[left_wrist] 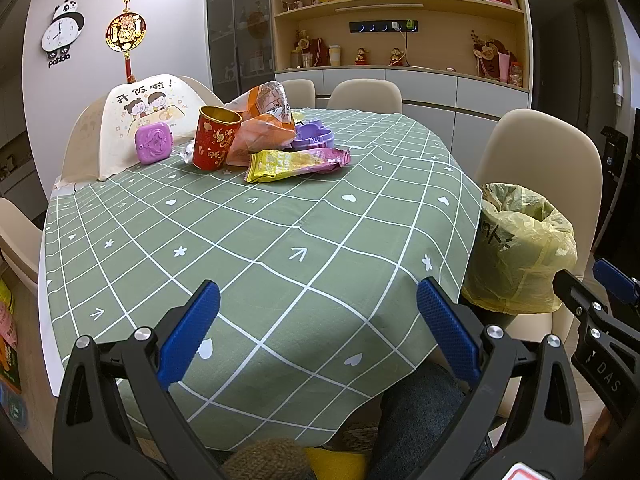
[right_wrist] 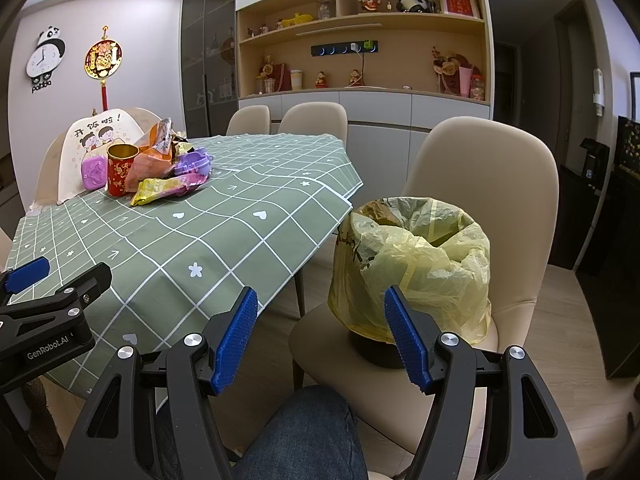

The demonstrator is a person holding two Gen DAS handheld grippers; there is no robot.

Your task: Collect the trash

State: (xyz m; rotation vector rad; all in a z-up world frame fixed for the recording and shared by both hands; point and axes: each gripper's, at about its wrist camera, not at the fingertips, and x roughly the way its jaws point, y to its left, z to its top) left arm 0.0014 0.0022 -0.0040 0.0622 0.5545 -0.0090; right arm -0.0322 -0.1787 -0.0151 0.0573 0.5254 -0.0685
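Note:
A yellow-and-pink snack wrapper (left_wrist: 296, 163) (right_wrist: 168, 188) lies at the far side of the green checked tablecloth (left_wrist: 256, 256) (right_wrist: 200, 232), in front of a crumpled orange bag (left_wrist: 260, 128) (right_wrist: 154, 160) and a red tin (left_wrist: 216, 138) (right_wrist: 120, 170). A bin lined with a yellow bag (left_wrist: 516, 252) (right_wrist: 416, 264) stands on a beige chair (right_wrist: 480, 184) right of the table. My left gripper (left_wrist: 318, 304) hangs open over the table's near edge, empty. My right gripper (right_wrist: 320, 312) is open and empty, near the bin.
A purple case (left_wrist: 154, 144) (right_wrist: 94, 174), a purple toy box (left_wrist: 314, 136) (right_wrist: 196, 164) and a folded food cover (left_wrist: 148, 120) (right_wrist: 96, 140) sit by the trash. Beige chairs (left_wrist: 364, 96) ring the table. A person's knee in jeans (right_wrist: 304, 432) is below the grippers.

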